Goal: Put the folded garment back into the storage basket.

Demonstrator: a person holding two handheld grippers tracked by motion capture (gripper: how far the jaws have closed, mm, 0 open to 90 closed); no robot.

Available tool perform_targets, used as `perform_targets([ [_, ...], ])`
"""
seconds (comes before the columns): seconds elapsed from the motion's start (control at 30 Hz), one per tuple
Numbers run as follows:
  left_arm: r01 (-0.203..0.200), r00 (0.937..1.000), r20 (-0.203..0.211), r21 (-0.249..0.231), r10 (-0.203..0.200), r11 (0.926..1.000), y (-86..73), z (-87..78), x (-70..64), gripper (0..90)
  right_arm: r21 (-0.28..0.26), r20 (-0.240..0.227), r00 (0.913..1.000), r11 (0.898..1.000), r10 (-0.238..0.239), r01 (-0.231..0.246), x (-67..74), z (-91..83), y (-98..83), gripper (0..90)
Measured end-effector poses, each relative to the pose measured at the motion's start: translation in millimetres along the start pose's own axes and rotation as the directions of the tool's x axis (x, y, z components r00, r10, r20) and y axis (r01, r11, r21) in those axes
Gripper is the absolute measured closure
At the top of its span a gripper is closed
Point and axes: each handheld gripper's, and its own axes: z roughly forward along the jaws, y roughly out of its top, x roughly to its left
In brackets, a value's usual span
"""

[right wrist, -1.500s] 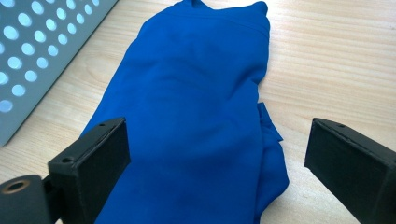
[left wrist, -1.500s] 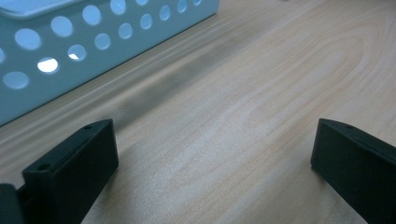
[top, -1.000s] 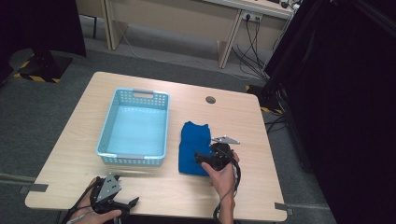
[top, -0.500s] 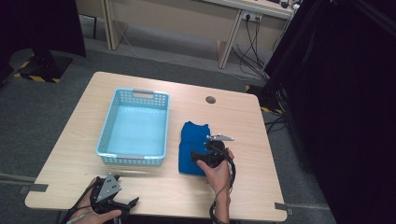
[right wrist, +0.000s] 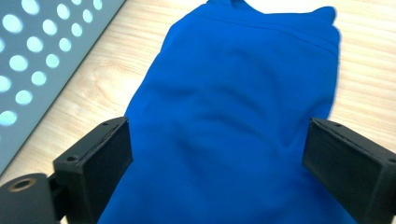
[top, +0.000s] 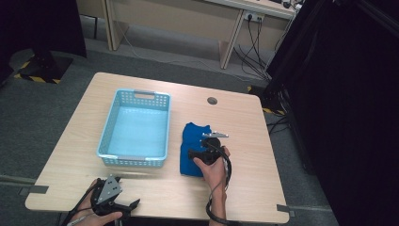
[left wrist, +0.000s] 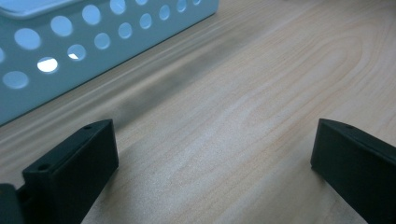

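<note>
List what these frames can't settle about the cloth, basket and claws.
- Blue cloth: near end hidden by the right claw in the high view, cut off by the bottom edge in the right gripper view.
- Basket: interior cut off by the top edge in the left gripper view.
- Left claw: spread too small to judge in the high view.

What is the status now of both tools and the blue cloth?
Left tool open, low at table's near edge. Right tool open over blue cloth, not gripping. Cloth flat beside basket; nothing blocking.
</note>
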Motion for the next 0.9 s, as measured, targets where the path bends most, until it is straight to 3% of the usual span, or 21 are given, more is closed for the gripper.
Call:
perform_targets([
  [0.43,0.0,1.0,0.0,0.0,0.0,1.0,0.0,0.0,0.1,0.0,0.051,0.009,0.9999,0.999,-0.008,0.008,-2.2,17.4,7.6,13.2],
  [0.53,0.0,1.0,0.001,-0.001,0.0,1.0,-0.1,0.0,0.0,0.0,0.076,0.029,0.9996,0.997,-0.003,0.001,-3.9,22.2,9.9,15.5],
  [0.7,0.0,1.0,0.0,0.0,0.0,1.0,0.0,0.0,0.0,0.0,0.084,0.059,0.9983,0.996,-0.004,-0.001,-2.8,26.1,10.1,21.9],
  [0.9,0.0,1.0,0.0,0.0,0.0,1.0,-0.1,0.0,0.0,0.0,0.094,0.066,0.9978,0.996,-0.008,0.002,0.3,23.9,13.3,40.9],
])
